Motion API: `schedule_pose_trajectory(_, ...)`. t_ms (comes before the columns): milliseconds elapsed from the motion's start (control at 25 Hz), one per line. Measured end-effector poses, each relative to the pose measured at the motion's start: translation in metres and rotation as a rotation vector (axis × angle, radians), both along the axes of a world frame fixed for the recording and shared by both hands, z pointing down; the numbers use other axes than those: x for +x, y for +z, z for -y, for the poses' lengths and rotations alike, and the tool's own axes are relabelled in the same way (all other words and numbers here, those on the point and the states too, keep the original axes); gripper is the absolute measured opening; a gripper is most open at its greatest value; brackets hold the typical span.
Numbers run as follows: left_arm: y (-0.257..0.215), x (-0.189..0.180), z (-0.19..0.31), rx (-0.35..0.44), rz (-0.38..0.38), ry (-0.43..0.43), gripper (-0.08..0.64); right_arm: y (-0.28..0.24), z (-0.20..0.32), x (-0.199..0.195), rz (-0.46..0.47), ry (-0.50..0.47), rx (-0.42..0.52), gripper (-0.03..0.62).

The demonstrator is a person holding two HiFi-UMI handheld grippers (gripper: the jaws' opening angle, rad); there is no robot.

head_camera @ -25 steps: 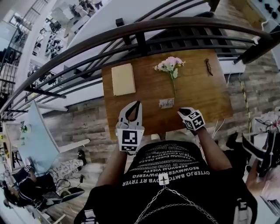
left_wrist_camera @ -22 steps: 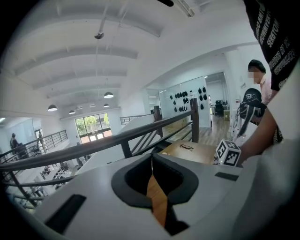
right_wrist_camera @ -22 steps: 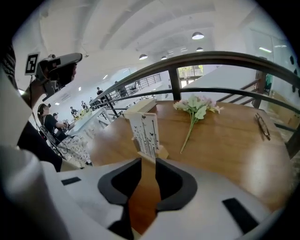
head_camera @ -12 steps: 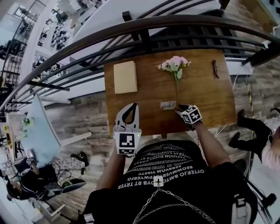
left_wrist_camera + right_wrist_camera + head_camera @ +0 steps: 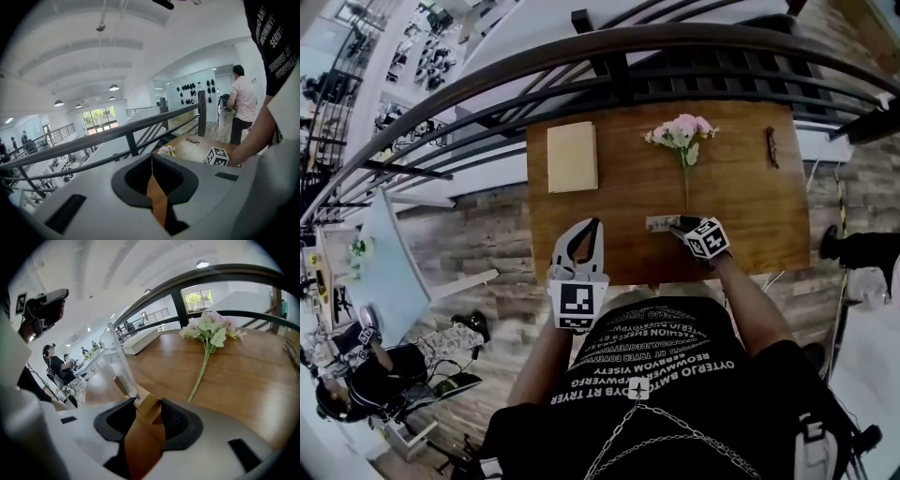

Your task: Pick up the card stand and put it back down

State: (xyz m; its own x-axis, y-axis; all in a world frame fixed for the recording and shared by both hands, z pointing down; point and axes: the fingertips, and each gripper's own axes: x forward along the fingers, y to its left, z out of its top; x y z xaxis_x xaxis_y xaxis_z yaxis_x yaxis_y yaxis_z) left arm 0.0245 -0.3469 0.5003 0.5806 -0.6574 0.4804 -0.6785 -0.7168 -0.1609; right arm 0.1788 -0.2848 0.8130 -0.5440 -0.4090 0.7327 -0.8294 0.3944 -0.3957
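Starting at the left of the wooden counter (image 5: 741,206), I see a cream pad (image 5: 572,157) lying flat near the far edge, by the railing (image 5: 609,45). Nearer me, my left tool (image 5: 594,225) hovers over the counter's near edge with its jaws pressed together and nothing between them; it is well apart from everything else. Toward the middle, the card stand (image 5: 661,223) sits on the counter close to the near edge, just at the foot of a pink flower sprig (image 5: 682,131) whose stem runs back toward the railing. The right gripper view shows the stand's clear panel (image 5: 117,364) rising upright from a small wooden base (image 5: 149,405). My right tool (image 5: 680,225) reaches in from the stand's right side, its jaws opening, spread to either side of that wooden base; I see a gap at the left jaw, so no pinch. At the far right corner lies a pair of glasses (image 5: 772,145), well apart from the stand.
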Motion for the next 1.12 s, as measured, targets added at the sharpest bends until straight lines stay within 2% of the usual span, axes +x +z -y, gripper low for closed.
schedule_pose_trajectory(200, 0.003, -0.004, -0.001, -0.003, 0.009, -0.01, 0.029, 0.002, 0.003, 0.0, -0.003, -0.024, -0.002, 0.159)
schedule_pose_trajectory(360, 0.0, -0.011, -0.001, 0.001, -0.001, -0.016, 0.029, -0.002, 0.005, 0.003, 0.044, 0.057, -0.044, 0.15)
schedule_pose_trajectory(560, -0.001, -0.009, -0.008, 0.003, -0.02, 0.001, 0.029, -0.022, 0.006, 0.005, 0.095, 0.117, -0.044, 0.15)
schedule_pose_trajectory(880, -0.008, -0.015, -0.017, 0.018, -0.058, 0.034, 0.029, -0.061, 0.001, 0.01, 0.003, 0.149, 0.009, 0.15)
schedule_pose_trajectory(1120, -0.006, -0.019, -0.028, 0.017, -0.068, 0.063, 0.029, -0.099, -0.007, 0.012, -0.007, 0.193, 0.026, 0.15)
